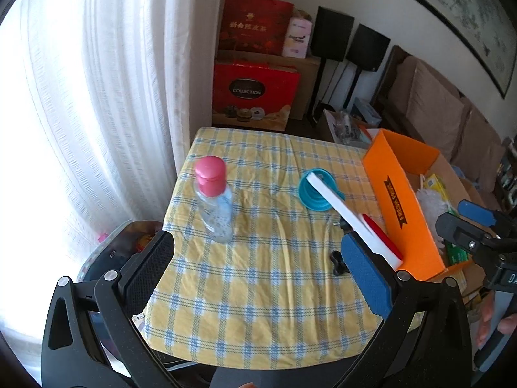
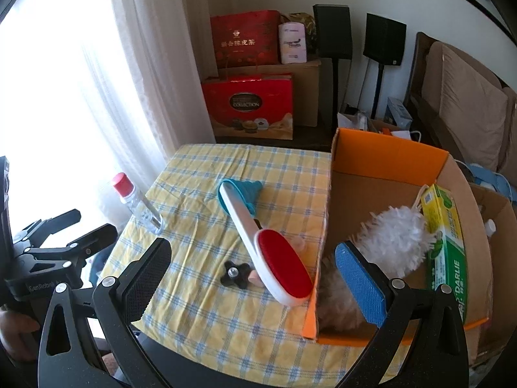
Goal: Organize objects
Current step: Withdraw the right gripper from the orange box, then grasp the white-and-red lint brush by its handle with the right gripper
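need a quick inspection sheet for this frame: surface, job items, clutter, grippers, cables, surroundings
Surface: checked tablecloth, wrinkled.
Job's things: clear bottle with pink cap, upright; lint brush lying with its handle on the teal cup; orange box holding a white duster and a green toothpaste pack.
Clutter: black knob beside the brush.
Grippers: left gripper open, empty; right gripper open, empty.
Cables: nothing seen on the table.
Surroundings: curtain, red gift bags, speakers, sofa.
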A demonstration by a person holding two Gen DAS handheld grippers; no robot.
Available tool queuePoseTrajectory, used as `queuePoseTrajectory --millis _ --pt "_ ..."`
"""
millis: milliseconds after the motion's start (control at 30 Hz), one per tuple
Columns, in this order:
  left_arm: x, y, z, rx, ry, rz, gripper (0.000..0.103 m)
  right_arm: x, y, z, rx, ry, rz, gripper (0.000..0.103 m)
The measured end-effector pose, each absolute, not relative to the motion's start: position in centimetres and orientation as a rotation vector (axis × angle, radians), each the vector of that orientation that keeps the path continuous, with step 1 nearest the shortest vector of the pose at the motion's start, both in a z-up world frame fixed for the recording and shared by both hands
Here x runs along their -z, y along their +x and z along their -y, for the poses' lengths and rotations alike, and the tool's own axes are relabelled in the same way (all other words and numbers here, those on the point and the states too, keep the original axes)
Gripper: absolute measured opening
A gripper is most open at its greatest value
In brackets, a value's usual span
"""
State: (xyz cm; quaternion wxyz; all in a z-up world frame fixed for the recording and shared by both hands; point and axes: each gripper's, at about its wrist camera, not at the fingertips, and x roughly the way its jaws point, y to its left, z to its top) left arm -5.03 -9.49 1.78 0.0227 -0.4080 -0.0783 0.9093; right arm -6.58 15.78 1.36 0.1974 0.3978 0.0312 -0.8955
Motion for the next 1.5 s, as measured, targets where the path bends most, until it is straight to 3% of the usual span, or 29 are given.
queuePoseTrajectory --millis 333,700,1067,1200,1367,1500 --pt "0.3 -7.9 15.1 -2.846 -1.277 0.33 0.103 0.1 -8.1 -14.0 2.466 1.101 -0.117 0.102" --pt "2.3 -10.7 15.0 -2.8 -1.253 0.33 0.103 1.6 -12.1 -14.1 2.467 1.152 -0.04 0.102" --pt "2.3 -7.8 15.9 -2.815 -1.22 0.412 0.103 4.9 -15.4 -12.8 2.389 1.289 -0.137 0.101" --pt "2.3 -5.9 15.5 -2.824 -1.222 0.349 0.103 6.2 -15.7 -11.5 2.355 1.329 -0.252 0.095" --pt "3.1 -4.4 15.2 -2.765 -1.269 0.392 0.103 7.0 -15.4 -10.3 2.333 1.341 -0.357 0.081" --pt "3.4 -3.8 14.6 -2.738 -1.273 0.4 0.103 7.8 -15.0 -9.2 2.336 1.357 -0.453 0.079"
